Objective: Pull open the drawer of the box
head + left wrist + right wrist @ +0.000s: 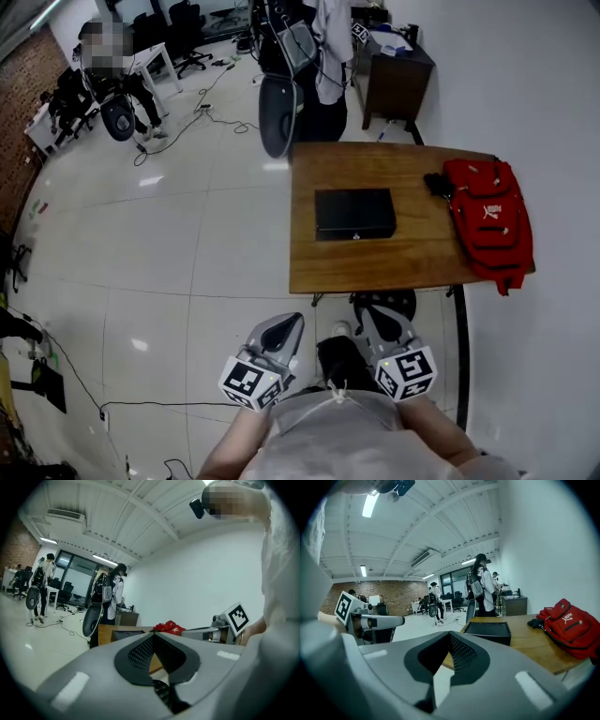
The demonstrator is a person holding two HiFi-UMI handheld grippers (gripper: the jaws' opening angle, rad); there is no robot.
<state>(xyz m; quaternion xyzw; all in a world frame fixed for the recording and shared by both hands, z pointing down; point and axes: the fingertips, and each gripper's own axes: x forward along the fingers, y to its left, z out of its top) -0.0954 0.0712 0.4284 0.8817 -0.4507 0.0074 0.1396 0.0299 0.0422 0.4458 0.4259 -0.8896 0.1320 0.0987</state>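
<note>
A flat black box [353, 214] lies on the wooden table [328, 262], its drawer front with a small knob [356, 237] facing me and closed. Both grippers hang close to my body, short of the table's near edge. My left gripper [284, 330] is shut with nothing in it, and the right gripper [379, 321] beside it is shut and holds nothing either. In the left gripper view the jaw tips [153, 637] meet below the box [125, 632]. From the right gripper [449, 635] the box [486, 631] shows ahead, a good way off.
A red backpack [489, 220] and a small black item [437, 183] lie on the table's right side. Beyond the far edge stand an office chair [279, 112], a person [328, 56] and a dark cabinet [394, 80]. Cables [202, 117] trail over the floor.
</note>
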